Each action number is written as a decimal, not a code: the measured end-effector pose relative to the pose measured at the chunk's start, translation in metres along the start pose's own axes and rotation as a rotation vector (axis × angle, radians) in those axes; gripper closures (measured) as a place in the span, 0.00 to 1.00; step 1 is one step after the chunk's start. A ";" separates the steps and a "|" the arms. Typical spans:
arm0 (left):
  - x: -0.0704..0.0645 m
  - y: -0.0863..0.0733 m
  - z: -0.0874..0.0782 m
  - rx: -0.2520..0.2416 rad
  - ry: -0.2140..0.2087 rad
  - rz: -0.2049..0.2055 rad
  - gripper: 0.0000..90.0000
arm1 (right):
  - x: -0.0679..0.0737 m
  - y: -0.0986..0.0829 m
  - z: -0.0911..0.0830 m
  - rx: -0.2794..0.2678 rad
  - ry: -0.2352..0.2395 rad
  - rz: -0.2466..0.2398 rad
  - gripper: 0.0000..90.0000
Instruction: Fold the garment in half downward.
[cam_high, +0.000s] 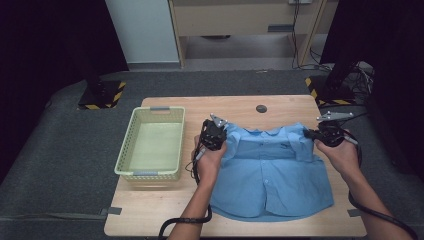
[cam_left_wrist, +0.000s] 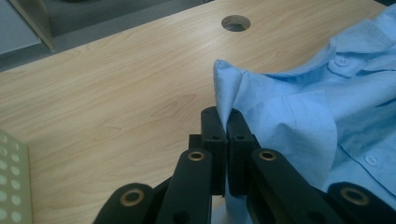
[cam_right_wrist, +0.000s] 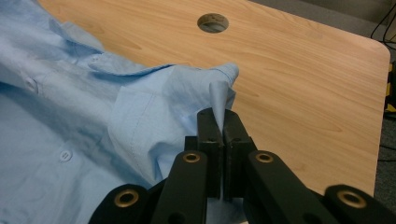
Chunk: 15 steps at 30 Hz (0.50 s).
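On the wooden table (cam_high: 165, 207), beside a pale green basket (cam_high: 150, 145), a blue shirt (cam_high: 272, 175) is laid front up, its two shoulder corners being pinched between the closed jaws of the left gripper (cam_high: 213, 136) and the right gripper (cam_high: 327, 134), near a round hole (cam_high: 261, 108).

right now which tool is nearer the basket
The left tool, pinching the light blue cotton shirt's shoulder beside the pale green plastic basket; the right tool grips the far shoulder.
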<state>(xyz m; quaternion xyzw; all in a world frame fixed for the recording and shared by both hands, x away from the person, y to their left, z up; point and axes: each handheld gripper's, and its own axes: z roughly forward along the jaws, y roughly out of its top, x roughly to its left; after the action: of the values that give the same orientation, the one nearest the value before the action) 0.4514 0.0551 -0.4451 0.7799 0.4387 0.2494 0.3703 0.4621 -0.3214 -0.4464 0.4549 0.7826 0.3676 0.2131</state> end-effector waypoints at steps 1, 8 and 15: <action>-0.002 -0.002 -0.002 0.002 -0.001 0.001 1.00 | 0.002 -0.002 -0.002 -0.001 0.000 -0.004 0.99; -0.011 -0.025 -0.010 0.028 -0.027 -0.024 1.00 | 0.015 -0.023 -0.012 0.004 0.020 -0.015 0.99; -0.026 -0.043 -0.015 0.054 -0.033 0.000 1.00 | 0.023 -0.045 -0.021 0.015 0.027 -0.022 0.99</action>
<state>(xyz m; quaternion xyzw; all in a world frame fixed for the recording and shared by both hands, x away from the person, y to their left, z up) 0.4066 0.0526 -0.4726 0.7937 0.4392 0.2245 0.3561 0.4118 -0.3241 -0.4671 0.4427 0.7932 0.3654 0.2032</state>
